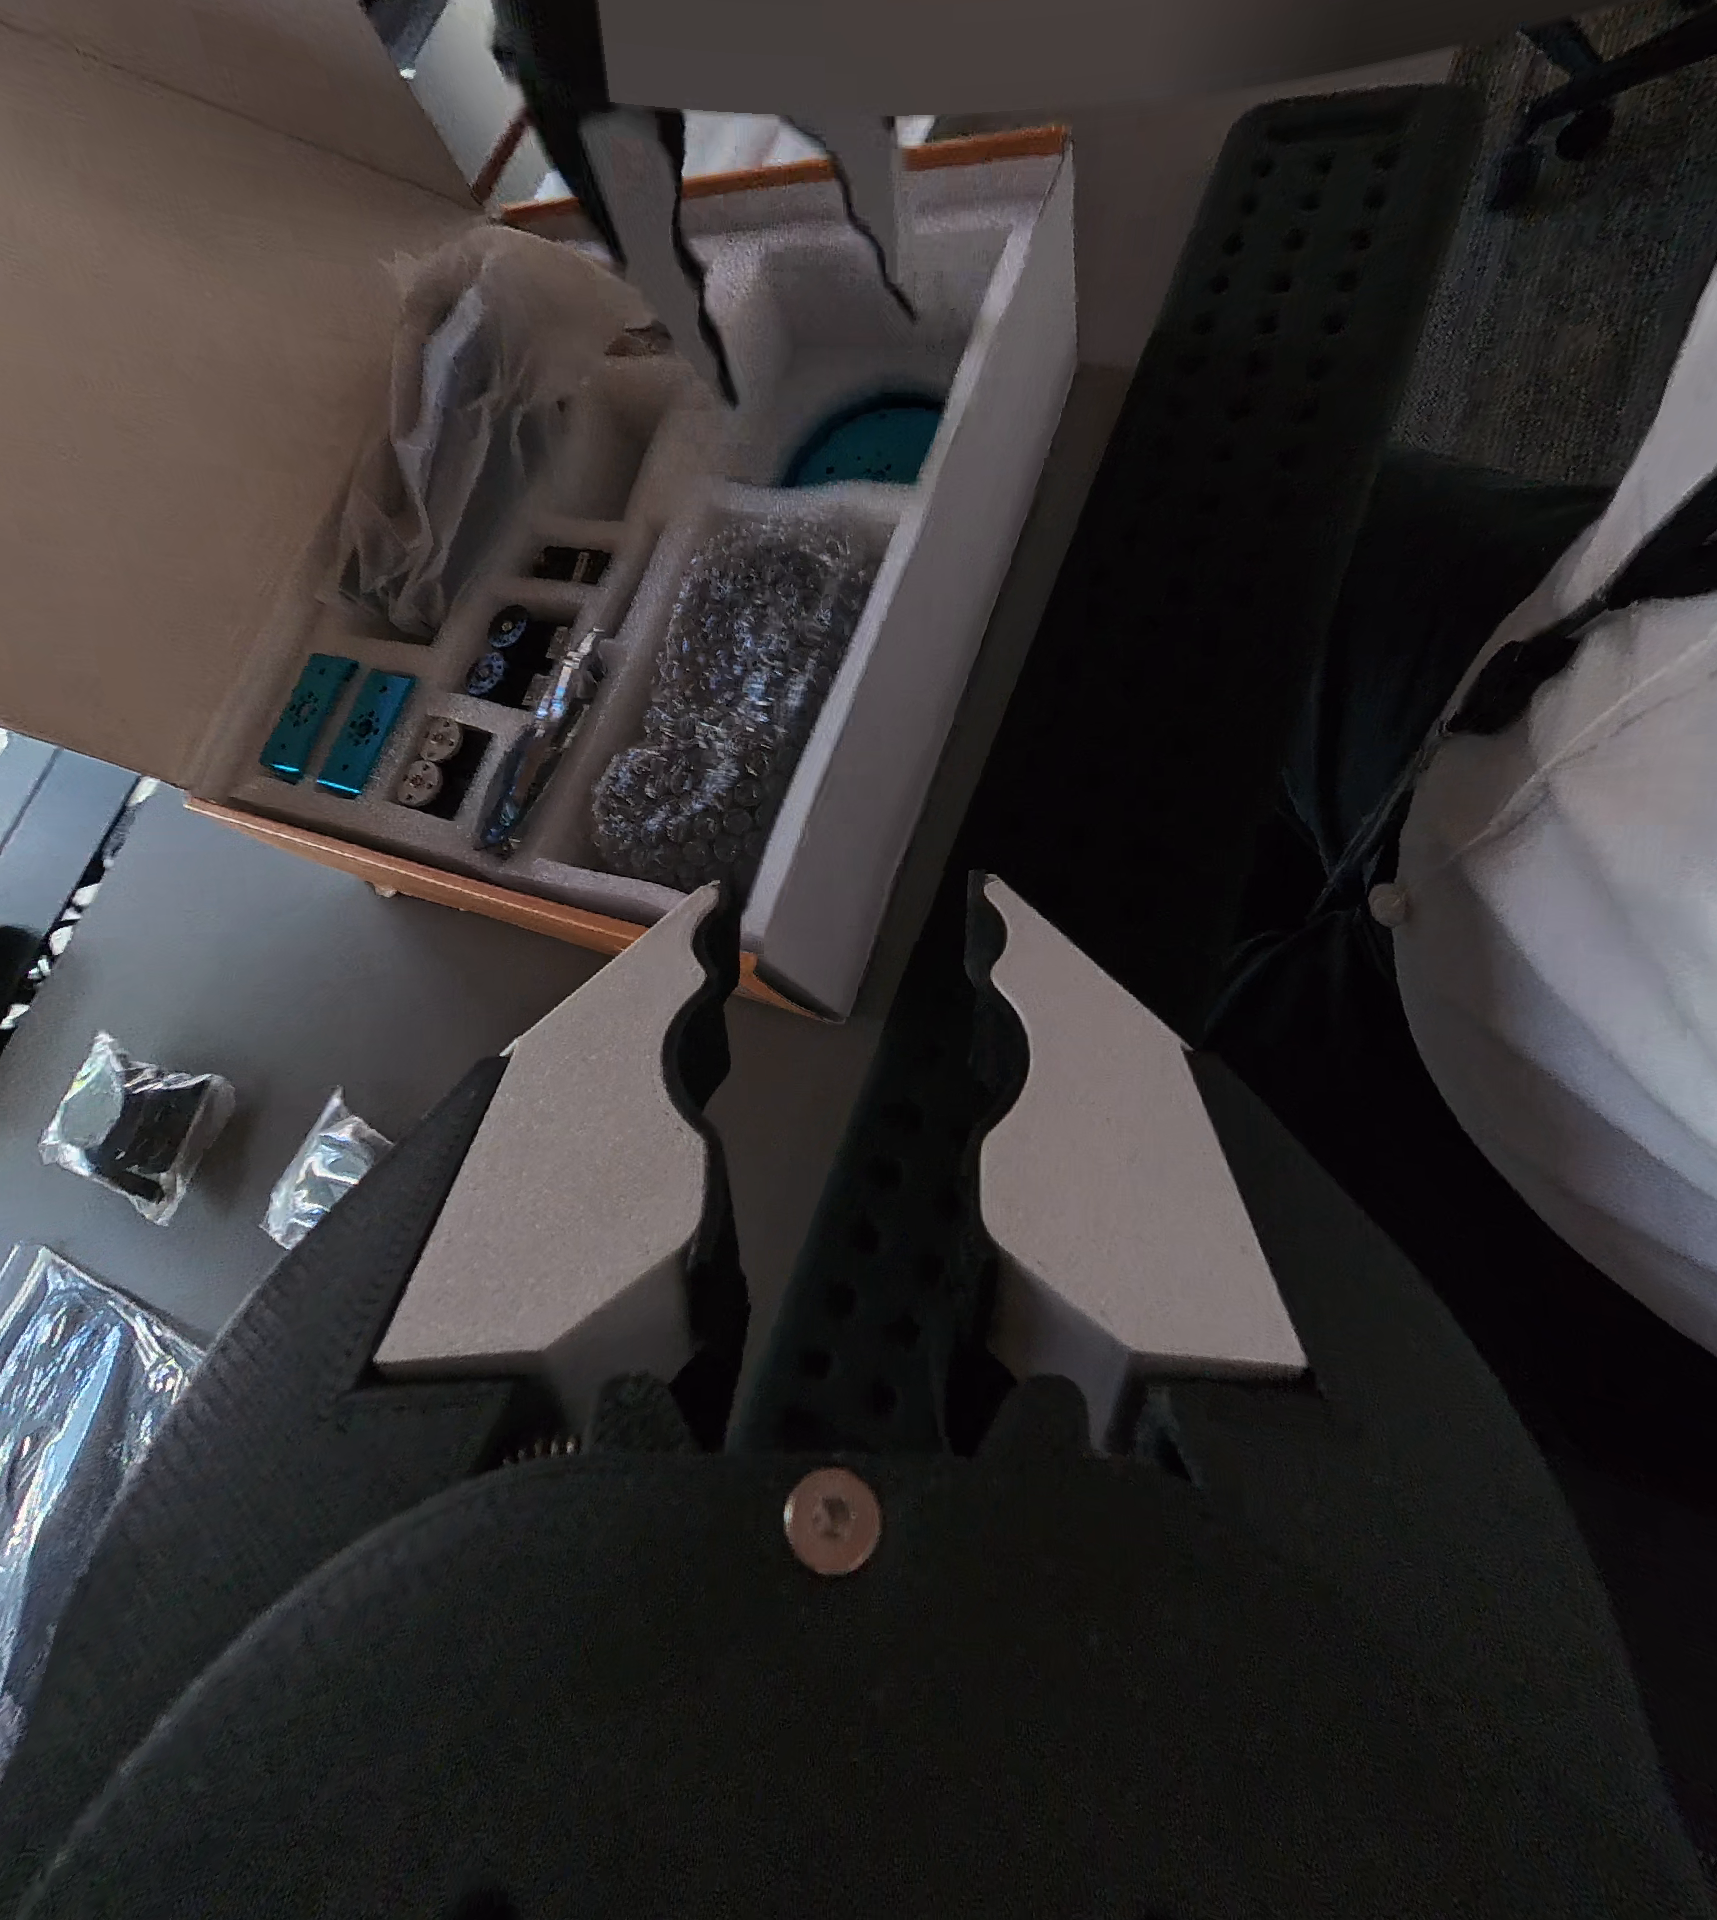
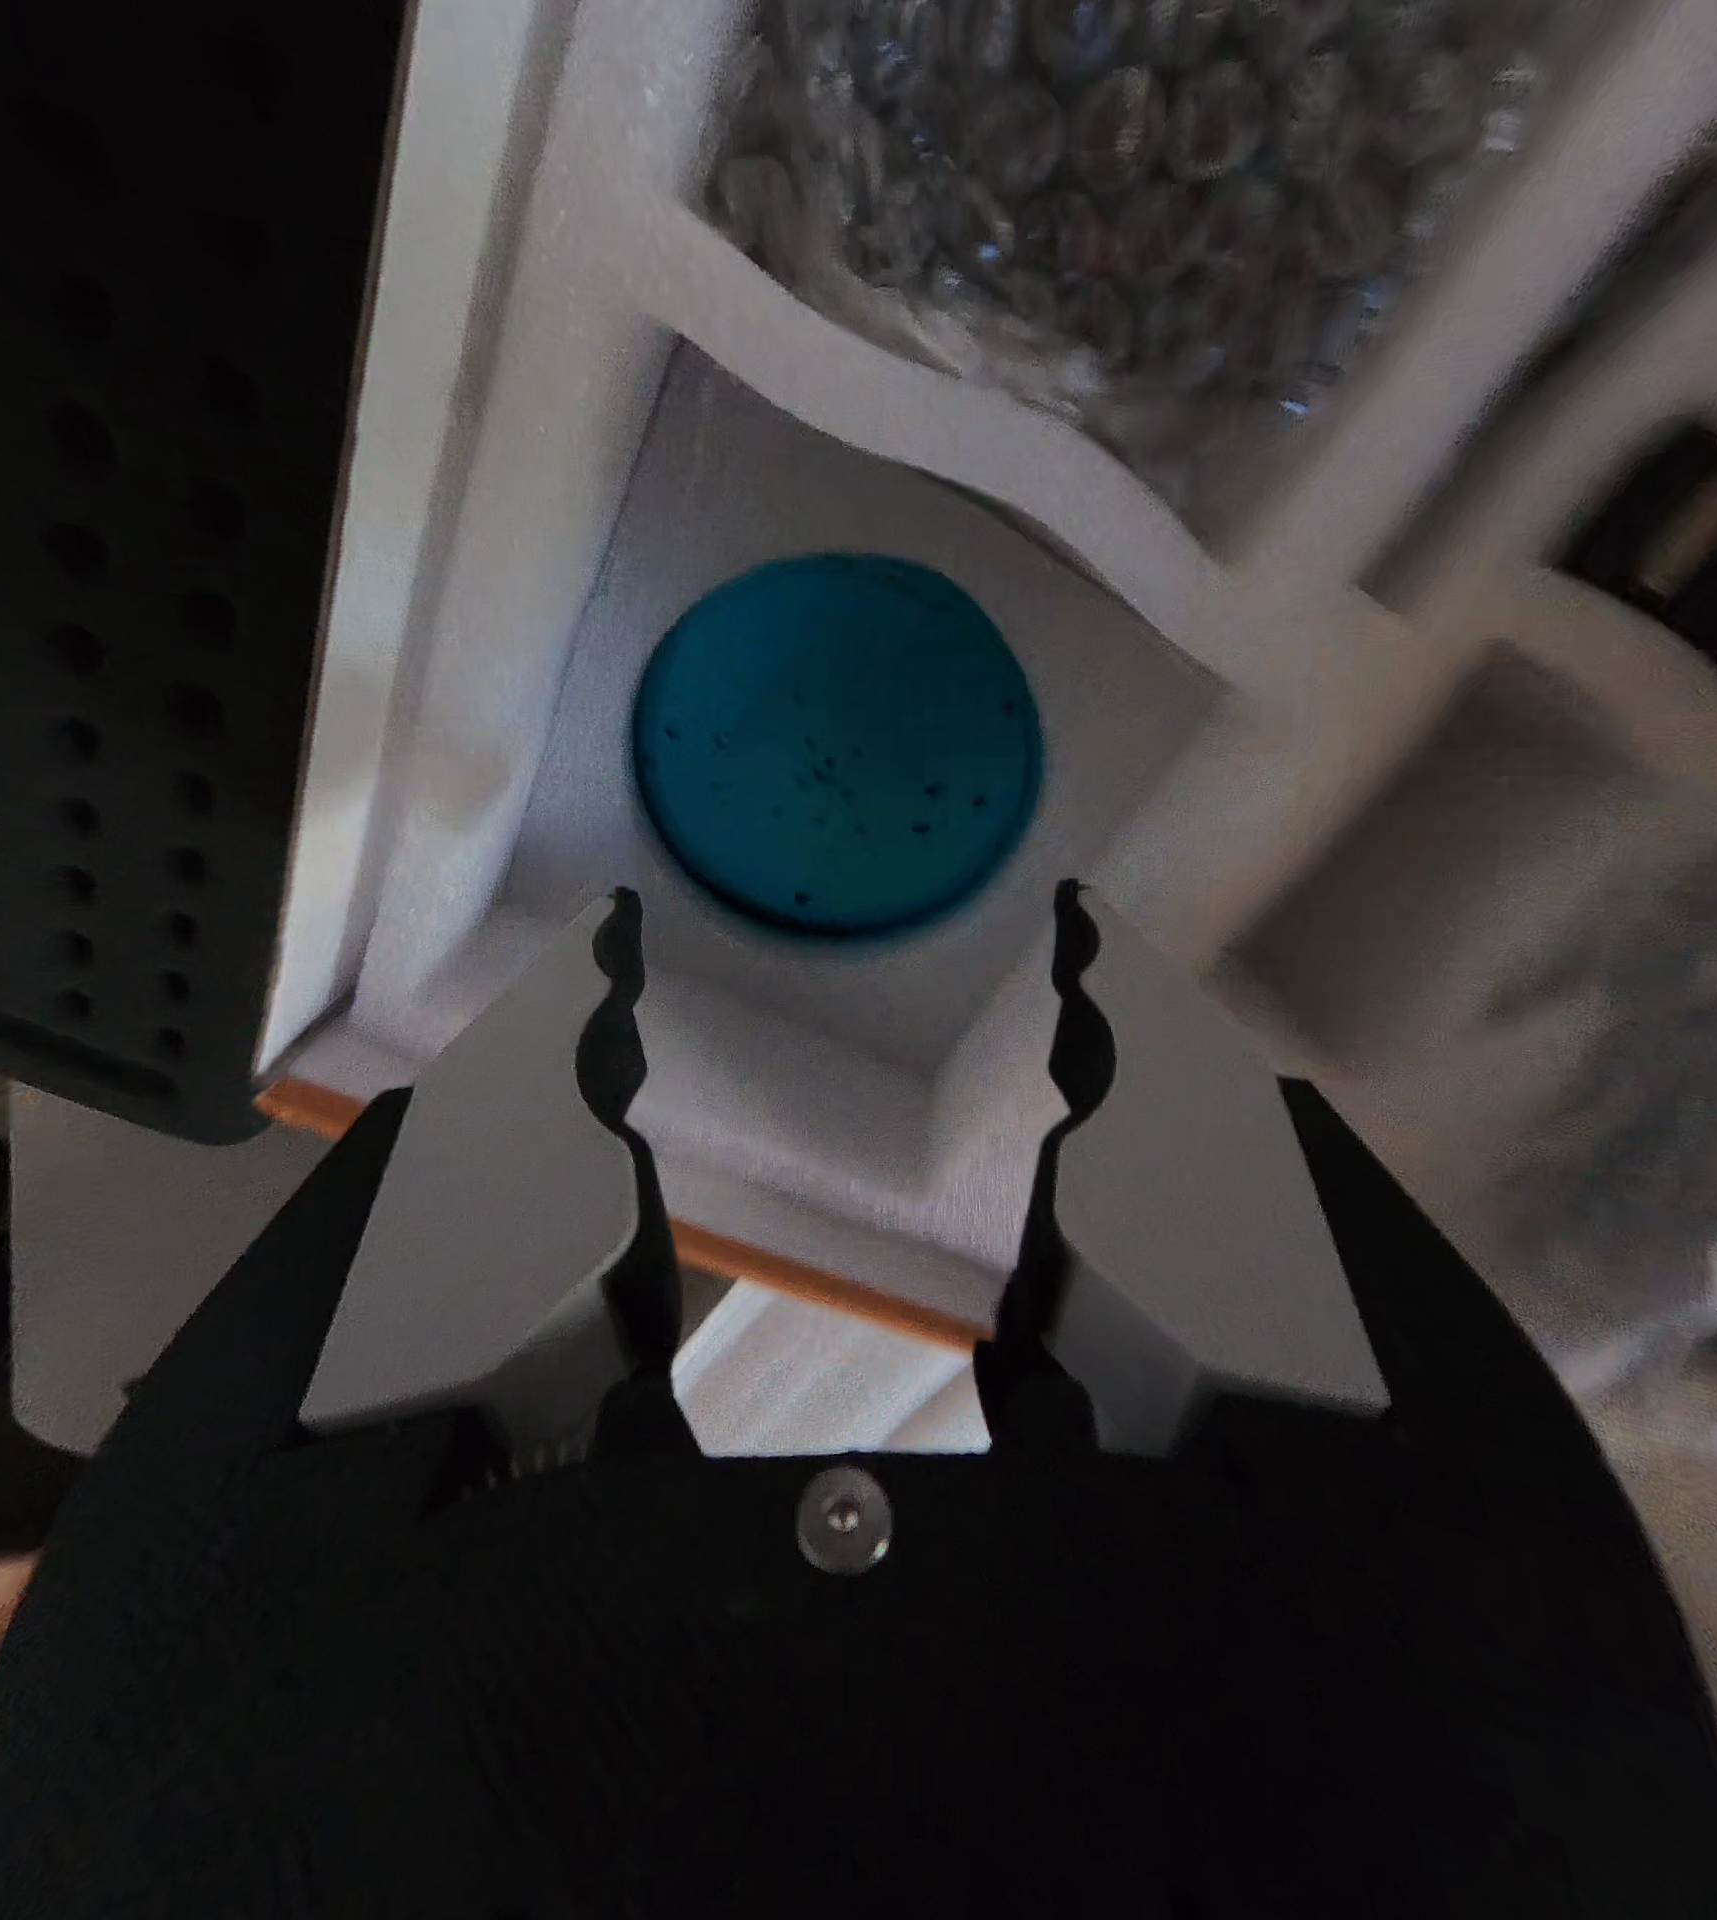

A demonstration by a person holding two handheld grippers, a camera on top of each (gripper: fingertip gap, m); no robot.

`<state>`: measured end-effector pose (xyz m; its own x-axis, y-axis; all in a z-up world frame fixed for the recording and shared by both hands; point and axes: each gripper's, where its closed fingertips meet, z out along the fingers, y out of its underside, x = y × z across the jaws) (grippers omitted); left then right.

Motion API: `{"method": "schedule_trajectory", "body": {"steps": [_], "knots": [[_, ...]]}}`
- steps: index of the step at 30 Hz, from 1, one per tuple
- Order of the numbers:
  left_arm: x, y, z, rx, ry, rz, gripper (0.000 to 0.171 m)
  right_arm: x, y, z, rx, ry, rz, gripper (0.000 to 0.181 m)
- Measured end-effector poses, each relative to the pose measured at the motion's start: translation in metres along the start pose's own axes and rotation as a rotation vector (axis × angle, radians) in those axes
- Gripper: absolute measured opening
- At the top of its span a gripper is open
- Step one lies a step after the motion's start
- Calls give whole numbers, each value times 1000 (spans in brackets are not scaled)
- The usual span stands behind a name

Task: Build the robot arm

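Note:
My left gripper [image 1: 849, 904] is shut on a long black perforated plate [image 1: 1280, 364], which runs from between its fingers up along the outside of an open white box [image 1: 895, 675]. The plate also shows in the right wrist view [image 2: 54, 623], at the left beside the box wall. My right gripper [image 2: 843, 894] is open and empty. It hangs just above a round blue disc [image 2: 838, 743] that lies in a white foam compartment. In the left wrist view the right gripper [image 1: 818, 353] reaches into the box over the disc [image 1: 869, 447].
The foam insert holds a bubble-wrapped bundle [image 1: 729, 707], two blue rectangular parts [image 1: 334, 727] and small black and silver parts. The box lid [image 1: 106, 416] stands open at the left. Plastic bags [image 1: 137, 1122] lie on the grey table. A person in white [image 1: 1612, 727] is at the right. Spacing between my two grippers at the tips: around 30 cm.

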<state>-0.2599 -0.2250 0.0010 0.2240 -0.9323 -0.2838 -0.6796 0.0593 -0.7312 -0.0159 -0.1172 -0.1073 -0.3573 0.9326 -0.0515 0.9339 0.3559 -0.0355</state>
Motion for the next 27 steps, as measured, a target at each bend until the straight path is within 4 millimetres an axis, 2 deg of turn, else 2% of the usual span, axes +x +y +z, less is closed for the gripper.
{"method": "schedule_trajectory", "body": {"steps": [3,5,7,10,12,14,18,20,22,25,27], "knots": [[-15,-12,10,32,-26,-35,37,2,10,-46,161,71,138,67],[-24,-31,30,72,-3,-41,33,3,25,-67,215,167,200,64],[-32,-58,62,88,37,-42,28,2,36,-83,258,276,241,58],[-27,-101,122,86,174,13,25,-15,40,-102,353,371,295,52],[-18,-112,163,15,266,71,22,-31,42,-109,397,411,318,49],[-8,-111,198,-93,350,90,19,-50,49,-112,394,432,337,49],[1,-94,254,-282,432,119,19,-82,63,-111,379,455,364,50],[18,-90,268,-315,529,103,25,-92,69,-111,387,461,374,50],[27,-86,281,-351,544,85,26,-98,74,-109,390,468,379,50],[42,-84,290,-409,568,-45,25,-103,85,-105,373,465,389,50],[43,-81,295,-445,556,-103,27,-104,92,-104,354,466,393,50]]}}
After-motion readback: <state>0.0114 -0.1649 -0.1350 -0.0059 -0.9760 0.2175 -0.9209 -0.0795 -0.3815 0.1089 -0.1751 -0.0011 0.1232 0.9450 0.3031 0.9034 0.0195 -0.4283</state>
